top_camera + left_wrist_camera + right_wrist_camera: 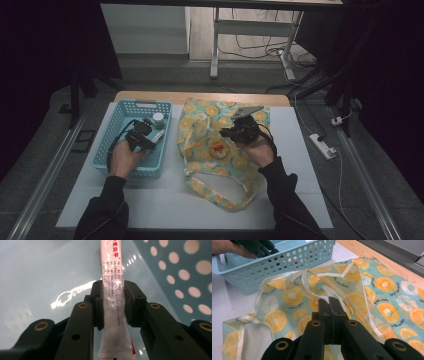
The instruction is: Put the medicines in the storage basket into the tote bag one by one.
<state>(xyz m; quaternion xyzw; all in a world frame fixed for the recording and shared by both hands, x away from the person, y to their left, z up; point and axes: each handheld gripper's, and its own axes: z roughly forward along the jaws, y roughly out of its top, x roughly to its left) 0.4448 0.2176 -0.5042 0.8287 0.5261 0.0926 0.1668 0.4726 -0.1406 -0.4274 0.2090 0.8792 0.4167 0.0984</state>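
Left tongs (113, 306) are down in the blue basket (116, 131) at the counter's (165, 205) left side, jaws closed in on a white tube (113, 277) with red print, pads pressing it from both sides about mid-length. The tube lies on the basket floor. It looks light, soft-walled and glossy, so likely squashy and a bit slippery; the middle is a fair hold, though firmer near the crimped end or the cap if it slides. Squeezing hard could dent it. A small round jar (158, 118) sits at the basket's far end.

Right tongs (329, 305) are fully closed, pinching the rim of the orange-print cloth bag (384, 287) that lies flat on the counter just right of the basket. Thin limp fabric, weighs next to nothing, will drape and fold; the hemmed edge by the mouth is the place to hold to keep it open. A red item (217, 148) rests on the bag.
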